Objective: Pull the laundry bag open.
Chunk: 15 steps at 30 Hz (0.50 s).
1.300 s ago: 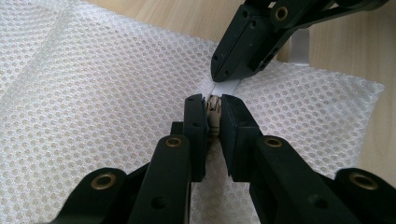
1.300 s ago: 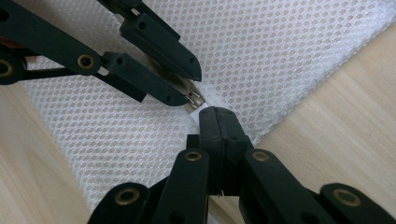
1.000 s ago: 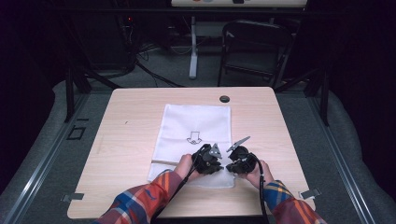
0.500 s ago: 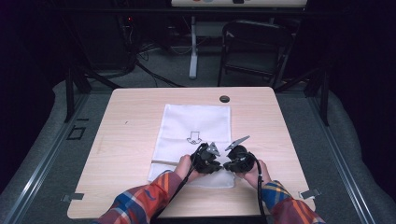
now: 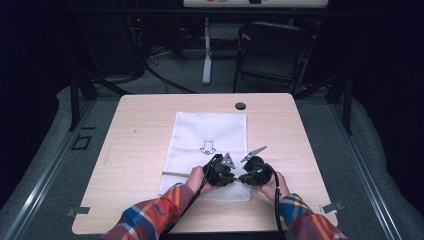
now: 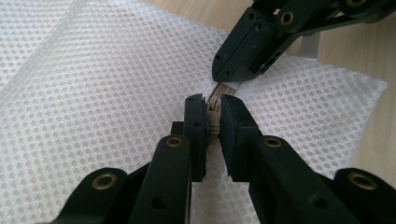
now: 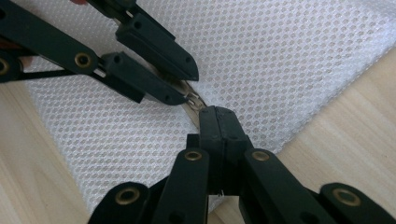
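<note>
**Operator:** Left gripper view first: the zipper slider [image 6: 214, 114] of the white mesh bag [image 6: 93, 93] sits between my left gripper [image 6: 213, 103] jaws, which are drawn narrow and clamped on it. In the right gripper view the right gripper [image 7: 217, 114] has its jaws fully closed, apparently pinching the beige zipper tape [image 7: 192, 112] just beside the slider; I cannot see the pinched material itself.

**Inspector:** Where does the bag lie?

**Operator:** High view puts the mesh bag [image 5: 210, 135] flat on the wooden table [image 5: 140, 165], slightly left of centre, near edge toward me. Both grippers meet tip to tip at that near edge, left gripper [image 5: 231, 176], right gripper [image 5: 242, 176]. A black grommet [image 5: 240, 106] sits at the far edge, well apart.

**Inspector:** Recommendation for the step?

**Operator:** My judgement: anchor the tape firmly with the right, then draw the slider along the zipper line, low and straight. Lifting would bunch the mesh and jam the teeth.
</note>
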Motion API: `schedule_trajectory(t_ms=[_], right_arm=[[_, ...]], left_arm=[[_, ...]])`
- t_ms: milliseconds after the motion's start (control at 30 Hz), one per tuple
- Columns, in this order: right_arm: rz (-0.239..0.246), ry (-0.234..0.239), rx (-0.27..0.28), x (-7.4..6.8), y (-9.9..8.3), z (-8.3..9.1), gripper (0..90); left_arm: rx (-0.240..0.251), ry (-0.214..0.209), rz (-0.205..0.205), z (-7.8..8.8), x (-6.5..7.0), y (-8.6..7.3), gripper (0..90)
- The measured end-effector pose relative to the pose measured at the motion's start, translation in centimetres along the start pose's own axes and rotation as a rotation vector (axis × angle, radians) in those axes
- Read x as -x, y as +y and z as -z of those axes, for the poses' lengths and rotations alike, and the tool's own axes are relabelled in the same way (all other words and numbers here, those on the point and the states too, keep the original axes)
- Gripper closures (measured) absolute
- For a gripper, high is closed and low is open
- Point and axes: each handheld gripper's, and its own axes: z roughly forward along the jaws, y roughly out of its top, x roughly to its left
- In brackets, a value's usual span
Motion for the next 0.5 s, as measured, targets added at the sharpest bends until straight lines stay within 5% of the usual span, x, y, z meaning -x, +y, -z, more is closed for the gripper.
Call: schedule_trajectory(t_ms=[500], right_arm=[[0.011, 0.004, 0.013, 0.30, 0.28, 0.33, 90.0]], left_arm=[[-0.013, -0.009, 0.039, 0.70, -0.72, -0.95, 80.9]])
